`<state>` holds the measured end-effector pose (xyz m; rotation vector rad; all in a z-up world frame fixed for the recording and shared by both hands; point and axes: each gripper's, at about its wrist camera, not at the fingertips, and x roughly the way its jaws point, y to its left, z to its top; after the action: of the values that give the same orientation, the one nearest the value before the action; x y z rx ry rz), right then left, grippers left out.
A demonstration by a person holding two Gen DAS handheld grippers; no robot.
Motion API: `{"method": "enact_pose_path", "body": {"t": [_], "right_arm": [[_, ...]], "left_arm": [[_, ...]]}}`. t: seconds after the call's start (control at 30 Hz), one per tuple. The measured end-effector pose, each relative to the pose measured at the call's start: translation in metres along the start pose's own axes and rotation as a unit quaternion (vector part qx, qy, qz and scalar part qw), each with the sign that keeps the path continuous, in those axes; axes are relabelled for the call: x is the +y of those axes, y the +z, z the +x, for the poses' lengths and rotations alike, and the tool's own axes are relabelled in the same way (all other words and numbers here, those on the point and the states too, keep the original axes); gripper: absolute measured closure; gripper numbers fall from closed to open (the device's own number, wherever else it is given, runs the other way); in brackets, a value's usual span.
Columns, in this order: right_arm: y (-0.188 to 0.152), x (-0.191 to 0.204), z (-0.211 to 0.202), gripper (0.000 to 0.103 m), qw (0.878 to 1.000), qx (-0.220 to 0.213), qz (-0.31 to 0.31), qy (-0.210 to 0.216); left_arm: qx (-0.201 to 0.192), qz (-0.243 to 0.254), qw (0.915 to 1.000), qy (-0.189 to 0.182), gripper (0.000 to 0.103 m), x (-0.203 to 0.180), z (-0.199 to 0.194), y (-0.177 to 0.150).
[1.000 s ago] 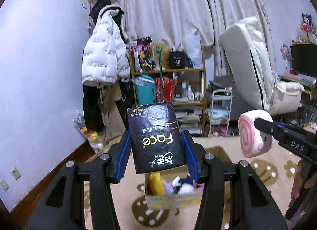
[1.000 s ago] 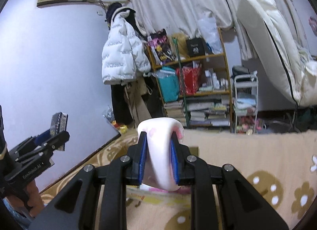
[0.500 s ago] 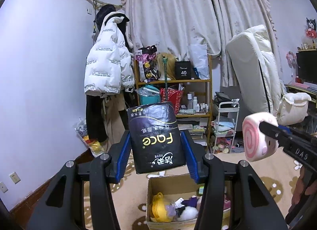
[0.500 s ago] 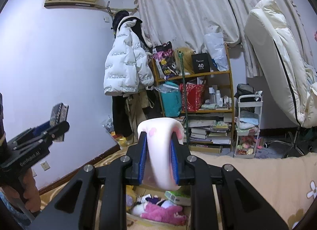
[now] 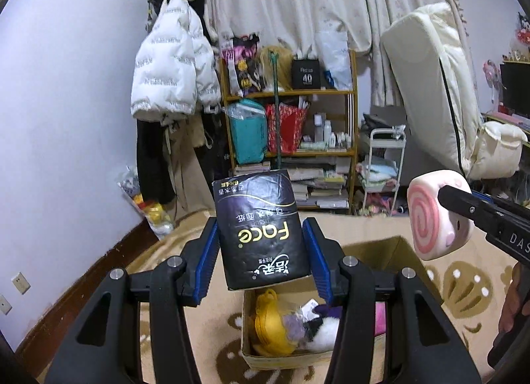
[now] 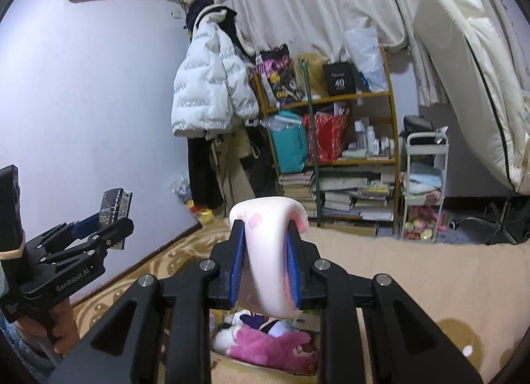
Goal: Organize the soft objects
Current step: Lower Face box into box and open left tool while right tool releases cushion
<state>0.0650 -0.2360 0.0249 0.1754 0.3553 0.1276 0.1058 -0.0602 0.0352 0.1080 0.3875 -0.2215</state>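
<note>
above the cardboard box on the carpet, your left gripper jaws clamp a black tissue pack, your right gripper jaws, just opening, squeeze a pink swirl plush, swirl face visible only from left wrist, pink toy only from right wrist

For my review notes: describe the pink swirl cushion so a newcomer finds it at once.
Start at the open cardboard box on the patterned carpet. Above its right side, the right hand-held gripper squeezes the pink swirl cushion. Unlike the black tissue pack held beside it, it is pale pink with a spiral on its face.
</note>
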Motion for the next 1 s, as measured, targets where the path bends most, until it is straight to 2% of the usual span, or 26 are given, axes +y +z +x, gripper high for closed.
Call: {"method": "enact_pose_path", "body": {"t": [0.33, 0.7, 0.8, 0.93, 0.97, 1.0], "right_arm": [[-0.032, -0.009, 0.041, 0.076, 0.998, 0.060, 0.015, 0.011], [-0.053, -0.007, 0.063, 0.069, 0.994, 0.104, 0.012, 0.007], [-0.053, -0.009, 0.062, 0.068, 0.994, 0.103, 0.018, 0.005], [-0.053, -0.014, 0.062, 0.066, 0.994, 0.105, 0.025, 0.001], [-0.053, -0.015, 0.062, 0.065, 0.994, 0.104, 0.027, -0.001], [-0.053, -0.017, 0.062, 0.065, 0.994, 0.102, 0.028, -0.003]], "left_arm": [[0.050, 0.006, 0.9988, -0.002, 0.054, -0.006, 0.035, -0.025], [0.080, 0.031, 0.9961, -0.021, 0.053, -0.021, 0.048, -0.041], [0.079, 0.039, 0.9959, -0.017, 0.047, -0.025, 0.048, -0.042], [0.089, 0.041, 0.9951, -0.014, 0.044, -0.025, 0.050, -0.042], [0.091, 0.041, 0.9949, -0.013, 0.041, -0.025, 0.050, -0.042], [0.091, 0.040, 0.9950, -0.015, 0.034, -0.024, 0.048, -0.041]]}}
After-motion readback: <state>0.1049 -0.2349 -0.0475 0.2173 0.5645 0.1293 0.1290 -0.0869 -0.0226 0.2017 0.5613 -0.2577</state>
